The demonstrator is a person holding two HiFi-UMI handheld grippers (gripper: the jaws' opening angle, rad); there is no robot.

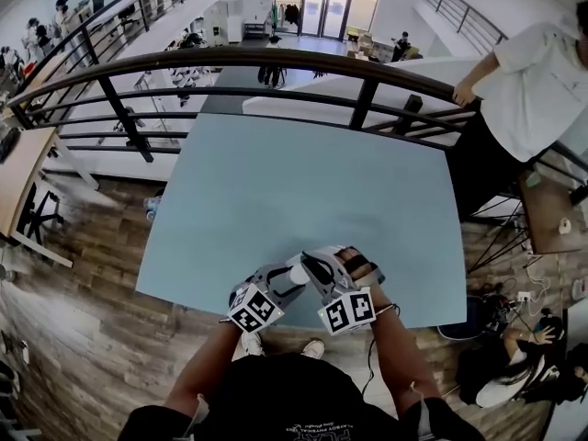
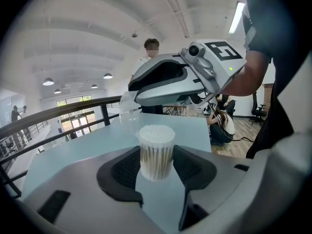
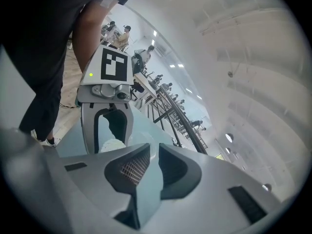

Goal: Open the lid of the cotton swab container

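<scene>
A clear cotton swab container (image 2: 156, 155), packed with white-tipped swabs, stands upright on the pale blue table (image 1: 303, 182) near its front edge. My left gripper (image 2: 157, 164) is shut on it, one pad on each side; in the head view this gripper (image 1: 285, 279) holds the container (image 1: 299, 273) from the left. My right gripper (image 1: 312, 263) reaches in from the right above it. In the left gripper view the clear lid (image 2: 128, 110) hangs off the container at the right gripper's tip. The right gripper (image 3: 153, 155) has its jaws narrowly apart, closed on that lid's edge.
The table's near edge (image 1: 276, 312) runs just under both grippers. A dark curved railing (image 1: 276, 61) borders the far side. A person in a white shirt (image 1: 537, 81) leans on it at the right. Another person (image 1: 514, 375) sits on the wooden floor to the right.
</scene>
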